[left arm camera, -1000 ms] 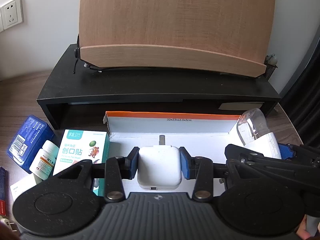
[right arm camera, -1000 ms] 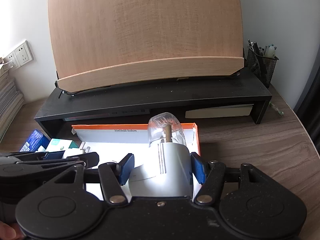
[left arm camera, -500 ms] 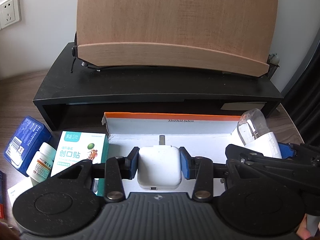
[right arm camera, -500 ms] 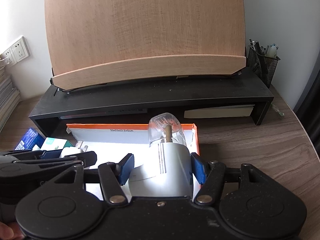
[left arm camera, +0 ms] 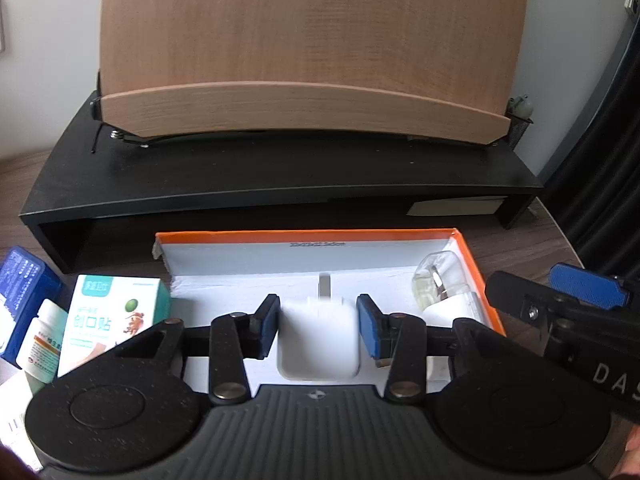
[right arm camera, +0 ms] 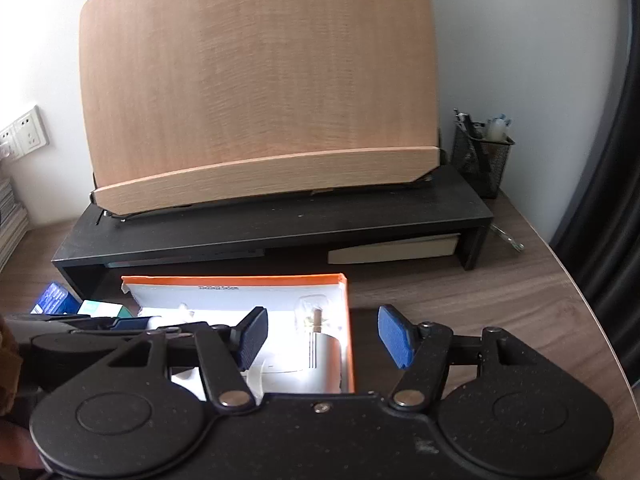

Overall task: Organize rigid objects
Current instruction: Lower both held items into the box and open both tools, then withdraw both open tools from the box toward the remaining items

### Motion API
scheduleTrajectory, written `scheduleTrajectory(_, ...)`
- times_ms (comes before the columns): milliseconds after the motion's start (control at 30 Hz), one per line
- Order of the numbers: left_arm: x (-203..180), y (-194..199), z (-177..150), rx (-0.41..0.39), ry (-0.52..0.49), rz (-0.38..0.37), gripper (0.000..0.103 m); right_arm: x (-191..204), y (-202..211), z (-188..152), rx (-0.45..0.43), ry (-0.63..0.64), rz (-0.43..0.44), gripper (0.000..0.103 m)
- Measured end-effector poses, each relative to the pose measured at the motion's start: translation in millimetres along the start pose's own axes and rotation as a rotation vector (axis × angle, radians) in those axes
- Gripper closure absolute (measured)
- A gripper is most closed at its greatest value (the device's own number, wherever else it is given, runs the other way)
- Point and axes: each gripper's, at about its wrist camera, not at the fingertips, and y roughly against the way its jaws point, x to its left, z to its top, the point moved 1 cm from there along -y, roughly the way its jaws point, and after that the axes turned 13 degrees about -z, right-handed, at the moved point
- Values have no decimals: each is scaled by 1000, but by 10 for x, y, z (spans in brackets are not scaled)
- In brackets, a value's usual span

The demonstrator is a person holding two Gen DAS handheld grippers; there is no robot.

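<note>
white charger cube (left arm camera: 318,336) sits between the blue pads of the left tool (left arm camera: 318,330), low inside the orange-rimmed box (left arm camera: 304,235). the jaws are opening, and in the blurred left wrist view a thin gap shows on each side of the cube, so the pads no longer seem to press on it; it looks set down on the box floor, toward the near side.

the right tool (right arm camera: 320,336) stands with its jaws wide apart and nothing between the pads. below and just behind it, against the box's right wall, lies the white plug adapter with a clear cap (right arm camera: 320,344), free of the tool. the right tool hangs over that right wall, half over the box and half over the bench (right arm camera: 500,300).

left of the box, on the bench, wait a teal-and-white plaster carton (left arm camera: 110,312), a small white pill bottle (left arm camera: 42,340) and a blue packet (left arm camera: 24,288), all outside it. behind the box runs a black monitor riser (left arm camera: 280,168) carrying a wooden book stand (left arm camera: 304,52).

judged from this, two pieces are in the box and at least three on its left are not yet packed, so the job is perhaps under halfway.
</note>
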Motion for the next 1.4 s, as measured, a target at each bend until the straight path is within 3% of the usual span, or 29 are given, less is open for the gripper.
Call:
scheduleTrajectory(100,-55,53,2,-13,-10,12,40,-50,68,-20,-9,-13,-2,27)
scheduleTrajectory(200,-85,134,-5,-19,-8,11,37,-76,126,-49,-14,-22,-8,25)
scheduleTrajectory(533,-140,501,-109,-36,9,75,10,-145,362,-174,-21,-50,6,20)
scheduleTrajectory(1400,-208,1051,-562,-107,56,219,8,-53,698,-425,-24,28,163,20)
